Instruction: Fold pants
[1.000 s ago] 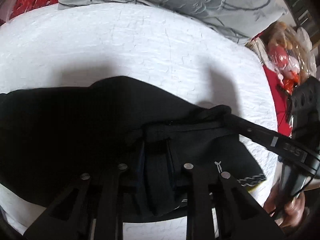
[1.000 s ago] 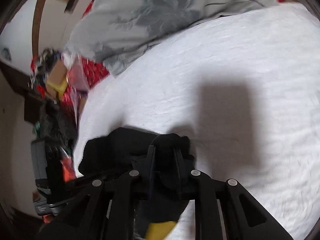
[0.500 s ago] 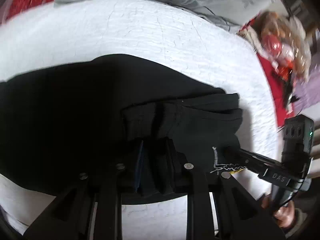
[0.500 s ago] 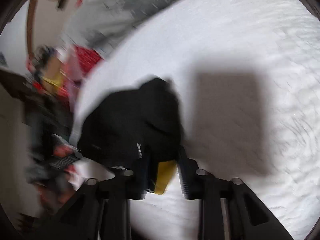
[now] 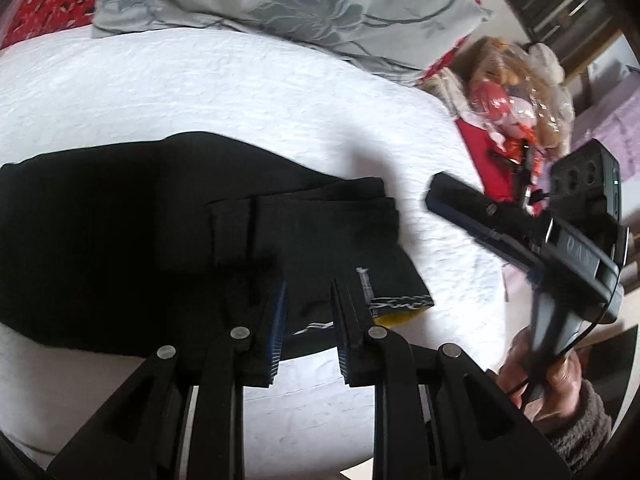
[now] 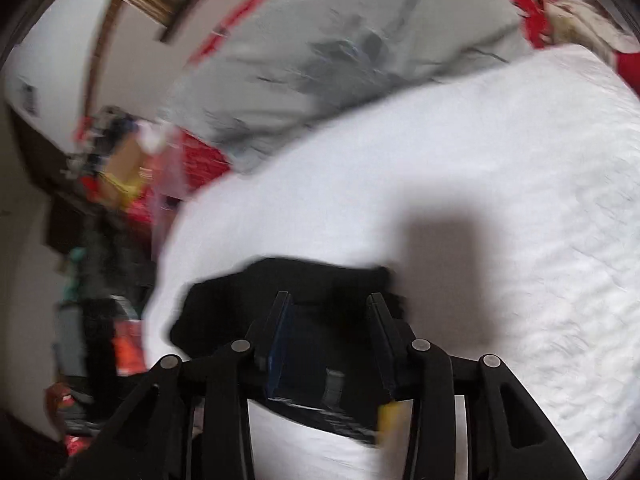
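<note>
The black pants (image 5: 120,240) lie folded on the white bed cover (image 5: 200,92), with a doubled end and a yellow-lined hem (image 5: 396,316) at the near right. My left gripper (image 5: 308,292) is open, its fingers just above the folded end. My right gripper (image 6: 328,304) is open over the same black fabric (image 6: 304,292). The right gripper also shows in the left wrist view (image 5: 440,196), lifted clear to the right of the pants, held by a hand (image 5: 548,372).
A grey flowered pillow (image 5: 304,4) lies at the far edge of the bed. Red bedding (image 5: 48,4) and a pile of toys and bags (image 5: 512,92) sit beyond the right edge. Cluttered items (image 6: 116,176) stand left of the bed.
Both grippers were shut on the pants' end, carried it over and laid it down. Both have now opened and let go; the right gripper has pulled back to the right.
</note>
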Demonstrator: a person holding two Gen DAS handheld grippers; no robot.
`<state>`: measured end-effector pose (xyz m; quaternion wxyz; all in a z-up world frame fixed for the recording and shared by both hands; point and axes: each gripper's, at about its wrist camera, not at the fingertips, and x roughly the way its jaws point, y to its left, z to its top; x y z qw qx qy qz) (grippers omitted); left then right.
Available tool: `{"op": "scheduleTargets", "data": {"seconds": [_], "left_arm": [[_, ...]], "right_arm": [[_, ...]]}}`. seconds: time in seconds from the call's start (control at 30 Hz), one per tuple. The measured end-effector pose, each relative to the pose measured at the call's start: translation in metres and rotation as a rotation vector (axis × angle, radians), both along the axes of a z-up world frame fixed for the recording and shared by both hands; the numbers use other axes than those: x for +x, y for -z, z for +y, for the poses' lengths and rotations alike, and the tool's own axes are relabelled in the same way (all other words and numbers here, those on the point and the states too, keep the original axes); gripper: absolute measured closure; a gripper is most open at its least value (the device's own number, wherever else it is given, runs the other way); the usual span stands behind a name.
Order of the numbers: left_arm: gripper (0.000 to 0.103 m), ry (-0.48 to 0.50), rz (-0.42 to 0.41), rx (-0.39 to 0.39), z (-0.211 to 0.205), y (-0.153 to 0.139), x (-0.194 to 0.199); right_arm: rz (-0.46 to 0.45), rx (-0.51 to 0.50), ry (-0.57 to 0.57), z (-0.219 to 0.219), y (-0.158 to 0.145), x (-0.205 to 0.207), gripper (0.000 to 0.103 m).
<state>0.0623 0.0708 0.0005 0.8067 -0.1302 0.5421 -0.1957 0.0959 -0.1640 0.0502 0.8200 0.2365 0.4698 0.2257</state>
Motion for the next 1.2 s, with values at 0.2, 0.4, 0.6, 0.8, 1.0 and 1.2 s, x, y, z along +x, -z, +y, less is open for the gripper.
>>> {"op": "scheduleTargets", "data": {"seconds": [0.2, 0.4, 0.6, 0.8, 1.0, 1.2], "left_arm": [[0.083, -0.035, 0.052, 0.129, -0.005, 0.045, 0.019], [0.083, -0.05, 0.042, 0.01, 0.008, 0.03, 0.01], [0.081, -0.028, 0.032, 0.041, -0.002, 0.051, 0.005], [0.081, -0.033, 0.006, 0.008, 0.014, 0.022, -0.002], [0.081, -0.09, 0.003, 0.006, 0.102, -0.022, 0.007], [0.063, -0.188, 0.113, 0.082, 0.212, -0.027, 0.038]], "right_arm": [[0.072, -0.046, -0.053, 0.013, 0.045, 0.0, 0.069], [0.088, 0.008, -0.005, -0.006, 0.05, -0.009, 0.081], [0.105, -0.059, -0.072, -0.004, 0.059, -0.039, 0.084], [0.103, -0.077, -0.046, -0.001, 0.048, -0.045, 0.078], [-0.066, -0.235, -0.138, 0.059, -0.007, -0.054, 0.039], [-0.142, -0.335, -0.334, 0.188, -0.016, -0.048, 0.029]]}}
